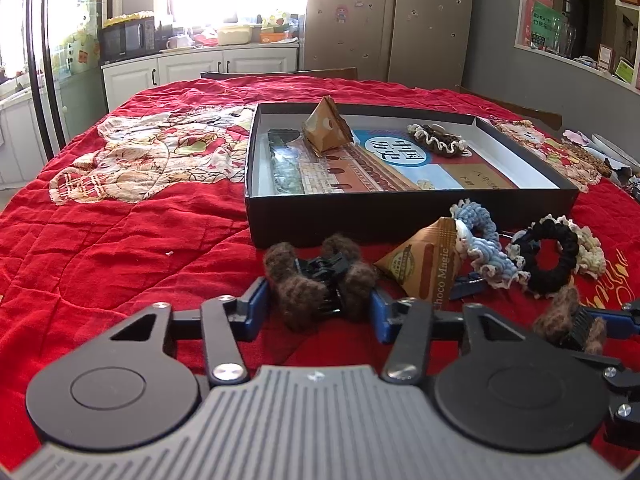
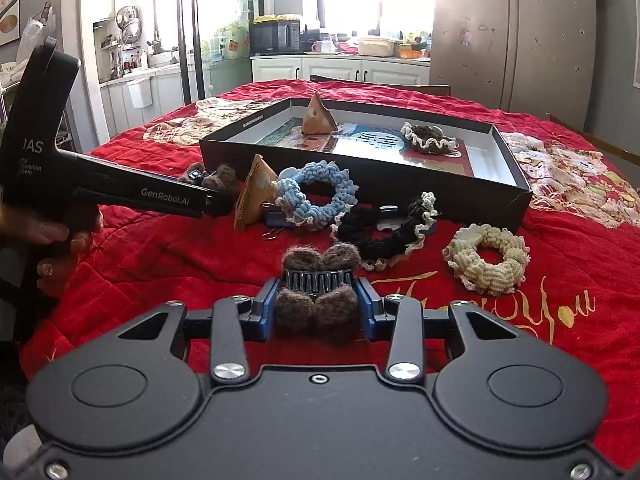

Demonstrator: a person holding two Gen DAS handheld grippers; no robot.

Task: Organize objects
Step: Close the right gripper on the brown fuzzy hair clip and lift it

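Red quilted cloth (image 1: 120, 240) with a patchwork bear design covers a table in a sunlit kitchen, with white cabinets, a microwave (image 2: 276, 37) and a tall fridge (image 1: 388, 16) behind. On the cloth sits a shallow black box (image 1: 400, 216) lined with a printed sheet; inside it are a brown pyramid-shaped snack packet (image 1: 326, 128) and a dark brown scrunchie with a cream edge (image 1: 438, 140). In front of the box, on the cloth, lie a second pyramid packet marked Choco Magic (image 1: 424, 268), a blue crocheted scrunchie (image 2: 316, 196), a black scrunchie with a pale frill (image 2: 384, 232) and, further right, a cream scrunchie (image 2: 486, 258). The left gripper (image 1: 318, 306) has its blue pads pressed on either side of a black hair claw covered in brown fuzzy pompoms (image 1: 320, 284), which rests on the cloth just in front of the box wall. The right gripper (image 2: 318, 310) is clamped in the same way on a second brown fuzzy hair claw (image 2: 318, 292), its black teeth showing between the pompoms, near the black scrunchie. In the right wrist view, a person's hand (image 2: 60, 240) grips the handle of the left tool at the left edge.
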